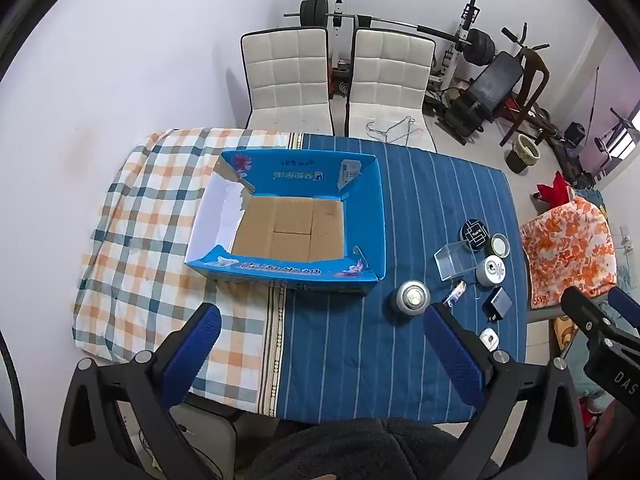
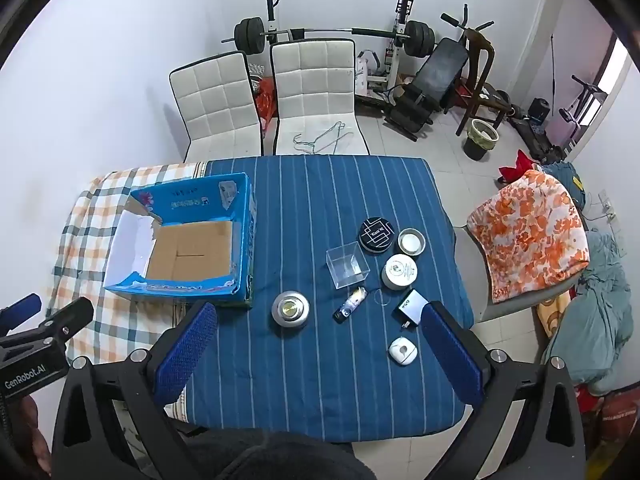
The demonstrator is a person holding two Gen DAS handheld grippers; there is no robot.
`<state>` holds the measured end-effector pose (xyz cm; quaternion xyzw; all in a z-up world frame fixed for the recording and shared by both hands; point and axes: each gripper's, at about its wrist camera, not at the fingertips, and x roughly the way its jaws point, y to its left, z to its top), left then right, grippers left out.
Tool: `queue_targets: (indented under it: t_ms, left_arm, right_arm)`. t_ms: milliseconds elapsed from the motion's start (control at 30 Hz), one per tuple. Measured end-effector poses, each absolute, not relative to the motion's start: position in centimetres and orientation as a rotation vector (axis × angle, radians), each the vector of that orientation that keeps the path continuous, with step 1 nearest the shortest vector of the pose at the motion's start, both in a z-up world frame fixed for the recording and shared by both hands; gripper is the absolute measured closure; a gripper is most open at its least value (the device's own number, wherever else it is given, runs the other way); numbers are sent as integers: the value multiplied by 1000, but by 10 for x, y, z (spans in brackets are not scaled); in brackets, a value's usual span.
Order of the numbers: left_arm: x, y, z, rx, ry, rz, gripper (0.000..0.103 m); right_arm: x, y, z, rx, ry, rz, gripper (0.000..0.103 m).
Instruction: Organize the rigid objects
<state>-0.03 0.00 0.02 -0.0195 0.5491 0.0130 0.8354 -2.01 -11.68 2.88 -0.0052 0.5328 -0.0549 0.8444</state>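
An open blue cardboard box (image 1: 372,216) (image 2: 244,236) with a bare brown floor stands on the table's left half. To its right lie several small objects: a silver round tin (image 2: 290,308) (image 1: 413,297), a clear plastic cube (image 2: 346,265) (image 1: 456,258), a black round tin (image 2: 377,233) (image 1: 476,233), a white round jar (image 2: 399,271) (image 1: 491,271), a small open tin (image 2: 411,241), a lighter-like stick (image 2: 350,304), a black charger (image 2: 412,307) and a white case (image 2: 402,351). My left gripper (image 1: 320,344) is open and empty above the table's near edge. My right gripper (image 2: 320,340) is open and empty above the objects.
The table has a blue striped cloth (image 2: 320,380) and a plaid cloth (image 1: 152,232) on the left. Two white chairs (image 1: 288,76) stand behind it. A chair with an orange floral cover (image 2: 528,236) stands at right. Gym gear lines the back wall.
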Motion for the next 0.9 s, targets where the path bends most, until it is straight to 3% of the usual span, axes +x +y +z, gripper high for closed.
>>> queue_targets:
  t_ms: [900]
  left_arm:
    - [-8,2,-2,-30,1169,36,0]
  right_arm:
    - [-28,-110,28,-19,1119,-106,0]
